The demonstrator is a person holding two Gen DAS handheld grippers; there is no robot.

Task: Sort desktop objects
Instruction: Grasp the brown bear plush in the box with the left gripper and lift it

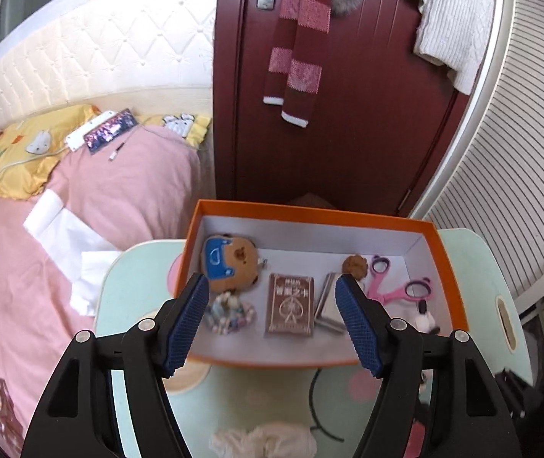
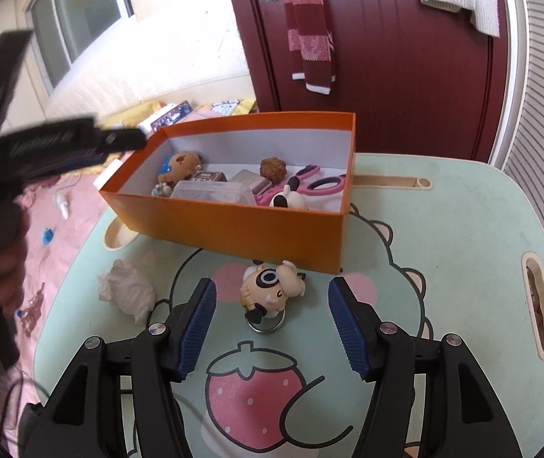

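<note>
My left gripper point(image 1: 272, 305) hangs open over the orange box point(image 1: 310, 213), nothing between its blue pads. In the box lie a plush bear point(image 1: 230, 263), a brown card deck point(image 1: 290, 307), a walnut point(image 1: 355, 265) and pink scissors point(image 1: 394, 286). My right gripper point(image 2: 272, 286) is open above the mint table point(image 2: 443, 248). A cartoon figurine point(image 2: 272, 294) on a ring base stands there between its fingers, with gaps on both sides. The orange box point(image 2: 234, 225) sits just behind the figurine.
A crumpled tissue point(image 2: 127, 290) lies on the table left of the figurine. A hand point(image 2: 5, 267) at the left edge holds the blurred left tool. A pink bed point(image 1: 81, 229) borders the table's left; a dark red door point(image 1: 348, 114) stands behind.
</note>
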